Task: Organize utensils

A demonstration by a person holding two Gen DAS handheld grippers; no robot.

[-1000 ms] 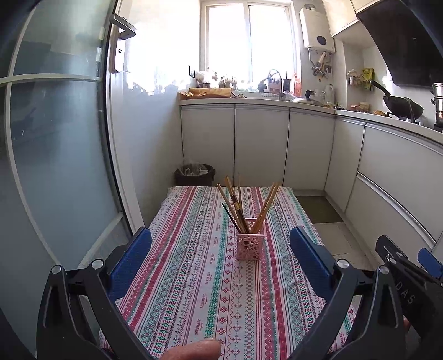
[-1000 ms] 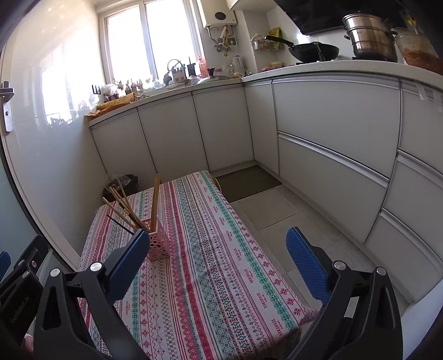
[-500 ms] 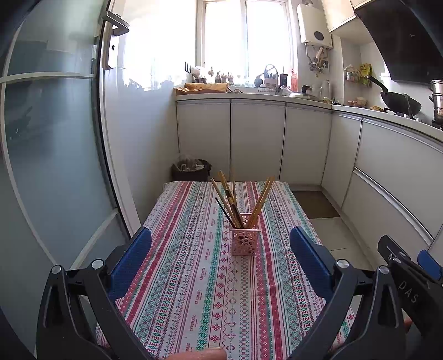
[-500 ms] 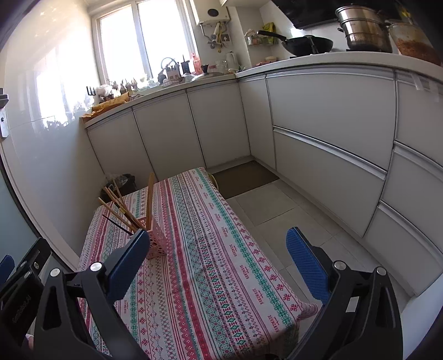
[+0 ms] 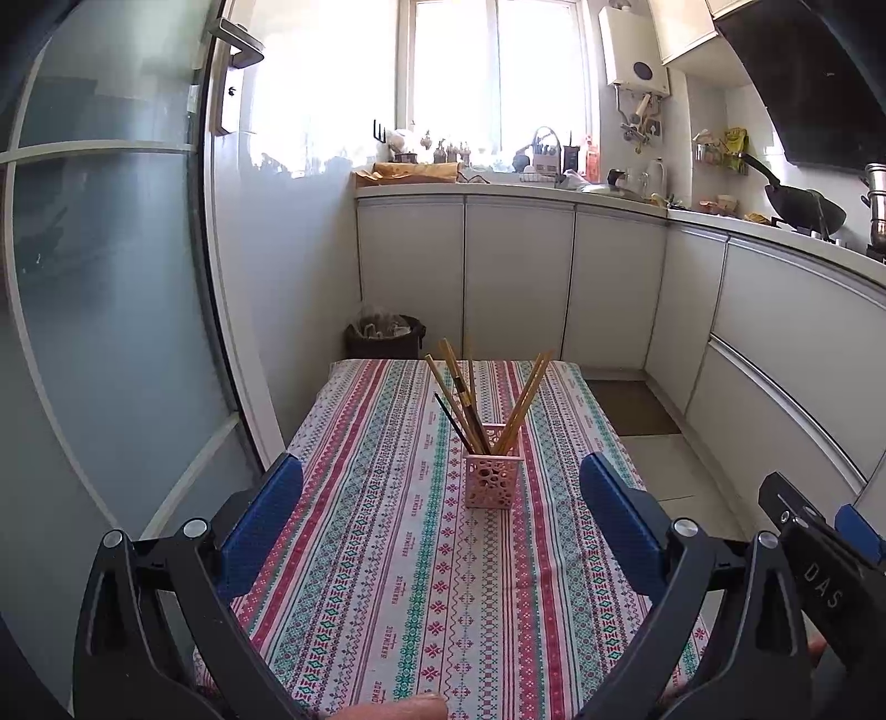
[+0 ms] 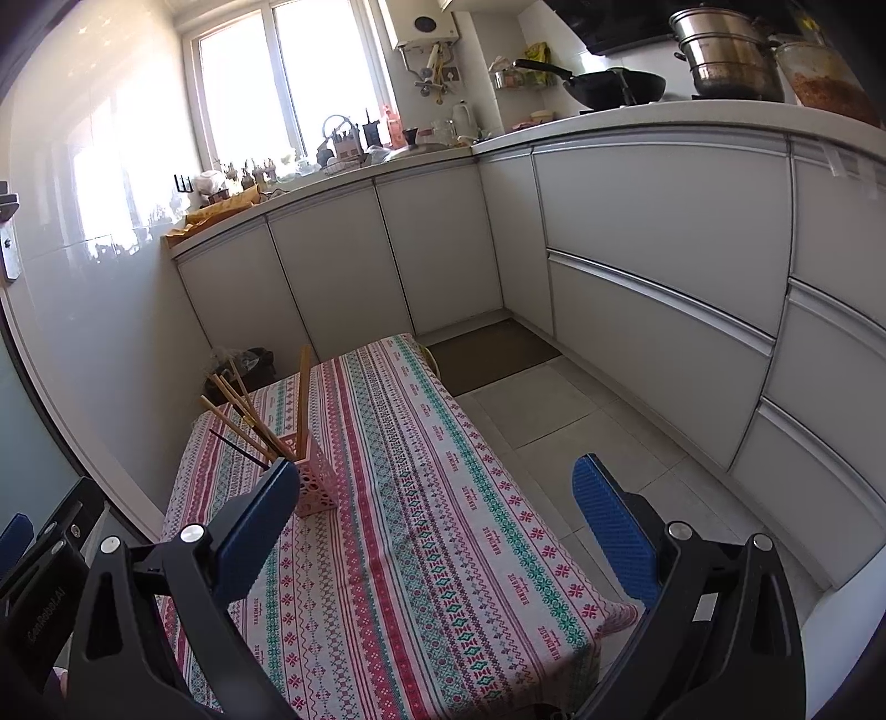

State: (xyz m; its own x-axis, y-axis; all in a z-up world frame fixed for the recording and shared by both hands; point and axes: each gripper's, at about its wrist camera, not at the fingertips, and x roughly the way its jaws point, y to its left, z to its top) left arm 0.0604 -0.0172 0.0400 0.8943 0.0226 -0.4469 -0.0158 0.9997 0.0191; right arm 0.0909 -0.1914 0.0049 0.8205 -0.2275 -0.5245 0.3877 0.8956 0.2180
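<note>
Pink holder [image 5: 493, 480] w/ chopsticks [image 5: 480, 396] stands upright mid-table on striped cloth [image 5: 387, 554]. Left gripper [image 5: 441, 482] spread wide, empty, holder centred ahead between its blue pads. Right gripper [image 6: 436, 486] also wide, empty; its view puts holder [image 6: 315, 481] just behind its left pad, and shows steamer pot [image 6: 725, 52] on counter beyond the holder, cut off in left view.

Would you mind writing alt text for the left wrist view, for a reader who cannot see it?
A pink holder of chopsticks stands on a striped tablecloth, ahead of the open, empty left gripper. White kitchen cabinets and a bright window lie beyond, and part of the right gripper shows at the lower right.
</note>
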